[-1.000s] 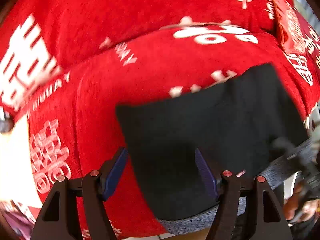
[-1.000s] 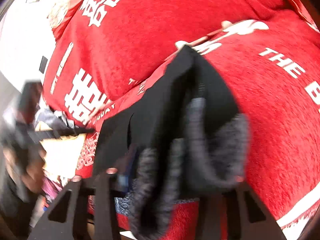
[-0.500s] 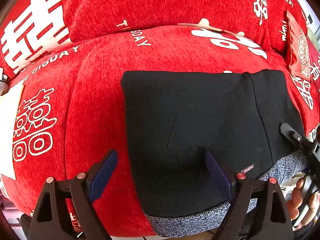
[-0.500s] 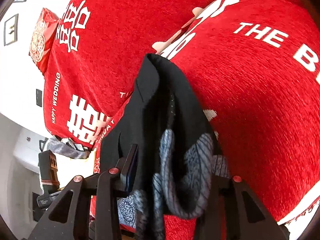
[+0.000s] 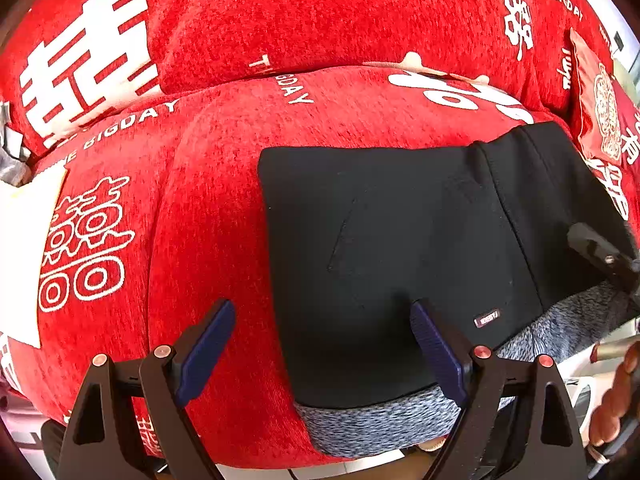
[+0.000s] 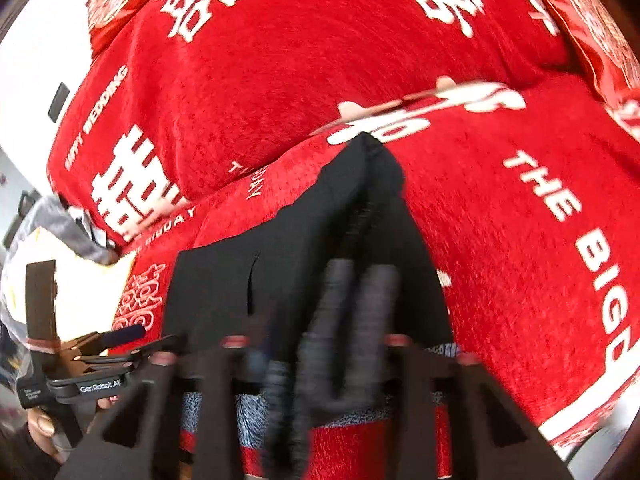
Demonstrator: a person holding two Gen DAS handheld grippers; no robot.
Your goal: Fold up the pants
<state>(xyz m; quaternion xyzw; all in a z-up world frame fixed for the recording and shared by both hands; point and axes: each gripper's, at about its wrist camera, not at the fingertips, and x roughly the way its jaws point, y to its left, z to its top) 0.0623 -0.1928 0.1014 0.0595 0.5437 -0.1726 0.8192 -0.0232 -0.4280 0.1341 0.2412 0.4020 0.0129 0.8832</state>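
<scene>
Left gripper [image 5: 320,344] stands wide, empty, straddling the near left corner of the pants [image 5: 400,248]: one pad over red sofa cover [image 5: 208,240], the other over black cloth. Right gripper [image 6: 320,356], blurred, has just been closing its jaws on a bunched grey-lined fold at the near right edge. Pants lie flat on the seat cushion, long axis left to right, waistband lining toward the near edge. Far corners lie well beyond both grippers. Judgement: the right side folds leftward, toward the left gripper.
</scene>
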